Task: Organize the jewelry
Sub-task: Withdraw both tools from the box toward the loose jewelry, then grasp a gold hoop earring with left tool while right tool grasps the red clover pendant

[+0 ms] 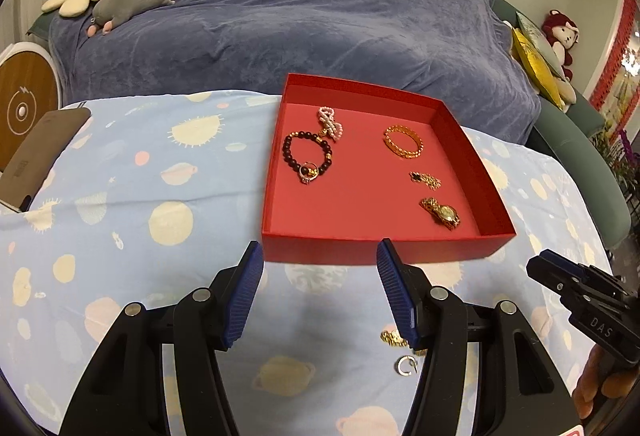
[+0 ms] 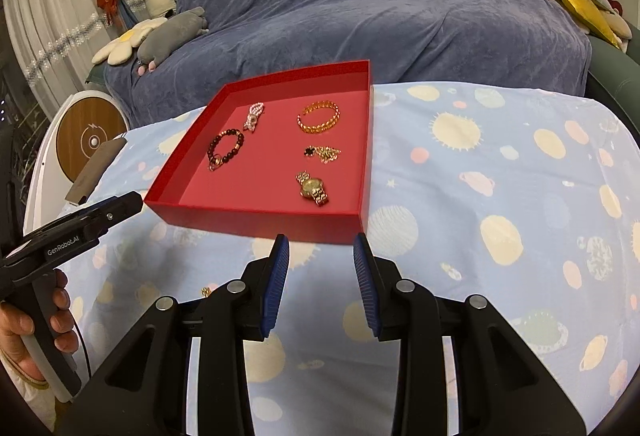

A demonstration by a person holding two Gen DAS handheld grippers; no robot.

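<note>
The left gripper point(image 1: 318, 256) hovers with jaws spread, empty, near the red box point(image 1: 372, 248). A gold chain piece point(image 1: 394, 338) and a small hoop point(image 1: 406, 364) lie on the cloth point(image 1: 120, 215) beside its right finger. The right gripper point(image 2: 321, 252) gapes empty.

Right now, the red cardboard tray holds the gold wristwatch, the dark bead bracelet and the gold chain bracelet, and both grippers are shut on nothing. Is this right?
Not quite. The red cardboard tray does hold the gold wristwatch, dark bead bracelet and gold chain bracelet, but the left gripper and right gripper are open, as each wrist view shows.
</note>
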